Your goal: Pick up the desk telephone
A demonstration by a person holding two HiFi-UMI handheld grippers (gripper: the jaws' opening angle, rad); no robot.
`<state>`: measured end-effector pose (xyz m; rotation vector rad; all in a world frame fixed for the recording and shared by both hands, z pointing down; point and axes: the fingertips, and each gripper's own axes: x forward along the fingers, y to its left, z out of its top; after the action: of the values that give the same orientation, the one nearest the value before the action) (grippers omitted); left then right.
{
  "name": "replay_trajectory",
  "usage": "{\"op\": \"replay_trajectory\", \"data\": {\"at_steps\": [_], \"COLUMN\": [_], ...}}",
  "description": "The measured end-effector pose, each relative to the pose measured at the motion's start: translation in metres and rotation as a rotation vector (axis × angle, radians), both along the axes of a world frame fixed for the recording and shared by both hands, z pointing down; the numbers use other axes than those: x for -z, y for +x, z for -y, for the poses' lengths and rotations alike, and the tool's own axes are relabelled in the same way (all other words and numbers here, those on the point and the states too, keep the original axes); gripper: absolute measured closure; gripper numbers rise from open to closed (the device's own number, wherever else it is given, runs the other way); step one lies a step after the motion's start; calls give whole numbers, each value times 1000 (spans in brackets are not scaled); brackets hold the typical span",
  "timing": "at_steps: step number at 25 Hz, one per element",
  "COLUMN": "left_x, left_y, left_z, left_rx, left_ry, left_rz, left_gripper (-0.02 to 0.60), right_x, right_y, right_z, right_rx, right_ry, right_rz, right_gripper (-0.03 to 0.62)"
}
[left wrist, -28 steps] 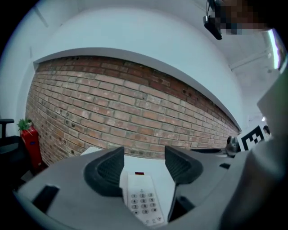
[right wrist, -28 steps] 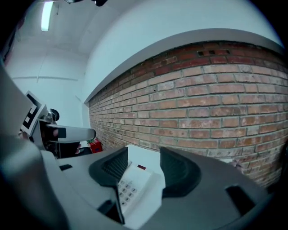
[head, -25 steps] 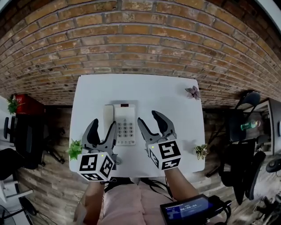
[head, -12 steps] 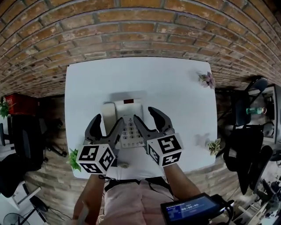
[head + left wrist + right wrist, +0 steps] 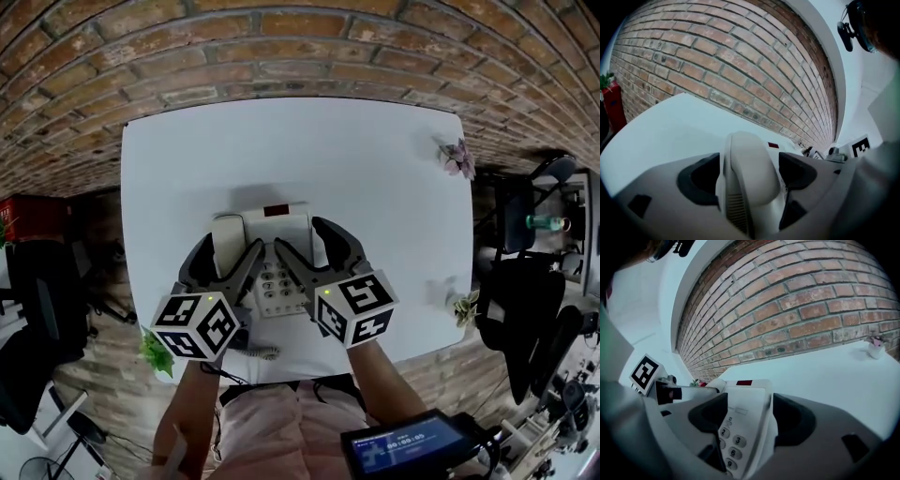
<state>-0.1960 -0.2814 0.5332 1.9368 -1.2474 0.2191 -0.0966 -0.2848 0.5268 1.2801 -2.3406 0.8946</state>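
Head view: the phone (image 5: 274, 223) lies on the white table (image 5: 281, 150), toward 7 o'clock from the table's middle. The handset (image 5: 228, 232) rests in the cradle on the phone's 9 o'clock side.
Left gripper (image 5: 228, 257): the fingers are spreading and stand astride the handset, which sits between them unclamped.
Right gripper (image 5: 300, 236): the fingers are spreading and stand astride the phone's keypad side, with no squeeze to be seen.
Change: a second ago both grippers hung short of the phone at its 6 o'clock end, with narrower fingers. Now both have come down over it, and the table fills more of the head view.
Head view only: a coiled cord (image 5: 258, 353) at the phone's 6 o'clock and a green plant (image 5: 155, 352) off the table's 7 o'clock corner.
Left gripper view only: a slotted grille (image 5: 736, 211) on the handset's near end.
Right gripper view only: the keys (image 5: 733, 446) 2, 3, 6 and 9 can be read.
Head and right gripper views: a pink plant (image 5: 459, 157) at the table's 2 o'clock corner.
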Motion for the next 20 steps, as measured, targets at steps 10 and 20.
{"op": "replay_trajectory", "data": {"at_steps": [10, 20], "left_x": [-16, -11], "left_y": [5, 5], "left_z": [6, 10], "left_rx": [-48, -37], "left_ry": [-140, -113], "left_rz": [-79, -96], "left_gripper": [208, 233], "right_x": [-20, -19], "right_y": [-12, -11], "right_z": [13, 12], "right_rx": [37, 77], "right_ry": [-126, -91], "right_rz": [82, 112], "right_gripper": [264, 270]}}
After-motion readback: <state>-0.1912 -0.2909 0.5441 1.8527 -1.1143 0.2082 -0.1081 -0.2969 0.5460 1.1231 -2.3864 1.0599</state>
